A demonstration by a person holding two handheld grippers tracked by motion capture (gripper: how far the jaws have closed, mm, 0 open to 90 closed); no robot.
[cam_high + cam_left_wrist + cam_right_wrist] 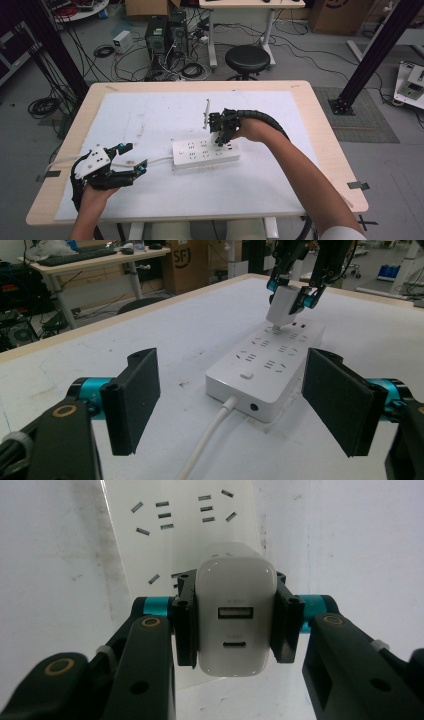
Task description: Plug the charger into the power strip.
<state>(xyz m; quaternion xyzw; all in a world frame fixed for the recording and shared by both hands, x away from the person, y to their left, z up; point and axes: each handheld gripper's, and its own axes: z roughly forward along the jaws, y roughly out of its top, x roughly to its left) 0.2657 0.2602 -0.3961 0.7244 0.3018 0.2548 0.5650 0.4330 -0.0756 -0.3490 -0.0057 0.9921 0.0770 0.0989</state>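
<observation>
High view: a white power strip point(206, 154) lies near the middle of a white mat point(150, 115) on a wooden table point(320, 145), its cord leading off from its left end. The right gripper point(219, 139) hangs over the strip's upper edge, pointing down, with a white charger point(218, 138) clamped between its jaws; whether the charger touches the strip cannot be told from here. The left gripper point(134, 157) sits on the mat left of the strip, jaws spread wide and empty, aimed at the strip's left end, with the cord running by them. A stool point(247, 59) stands on the floor beyond the far edge of the table

Left gripper view: the 2 black jaws stand far apart and hold nothing, 1 on each side of the strip's point(267, 367) near end. The cord point(210, 440) leaves that end toward the camera, beside a round port. At the strip's far end the right gripper point(295, 295) holds the charger point(281, 307) upright, its prongs down at a socket; how deep they sit cannot be told

Right gripper view: the jaws press on the 2 sides of the charger point(235, 610), which shows 2 ports on its top face. The strip point(185, 525) lies directly under the charger, with rows of socket slots beyond it
</observation>
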